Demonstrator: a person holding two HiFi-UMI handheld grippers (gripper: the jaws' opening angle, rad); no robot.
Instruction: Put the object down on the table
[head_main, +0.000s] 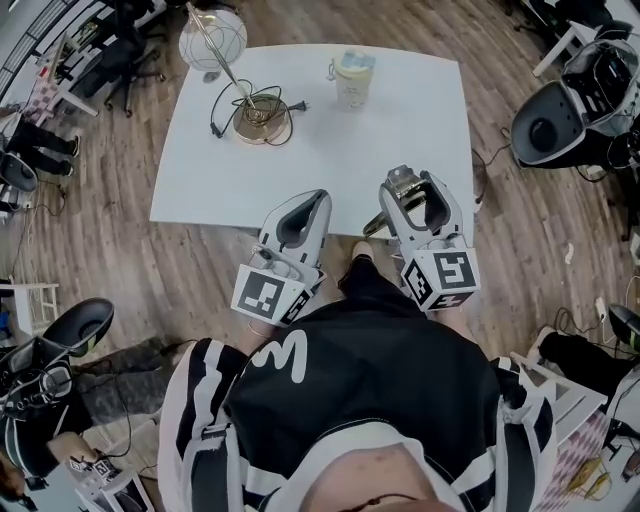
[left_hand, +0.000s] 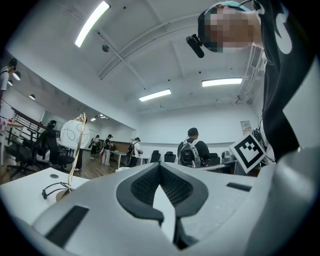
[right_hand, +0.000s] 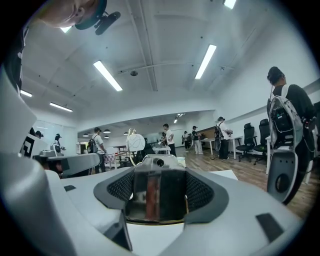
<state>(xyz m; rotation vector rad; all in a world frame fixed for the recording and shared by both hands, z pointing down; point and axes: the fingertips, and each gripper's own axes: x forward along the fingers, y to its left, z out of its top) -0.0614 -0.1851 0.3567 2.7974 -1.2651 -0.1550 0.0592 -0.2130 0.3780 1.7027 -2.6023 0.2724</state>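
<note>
A: Object status?
B: The shiny clear-sided object is clamped between the jaws of the right gripper, at the near edge of the white table. Contact with the tabletop can't be told.
A: Left?
B: The left gripper is closed at the tips, nothing gripped. A lamp and a bottle are seen at the far side.
</note>
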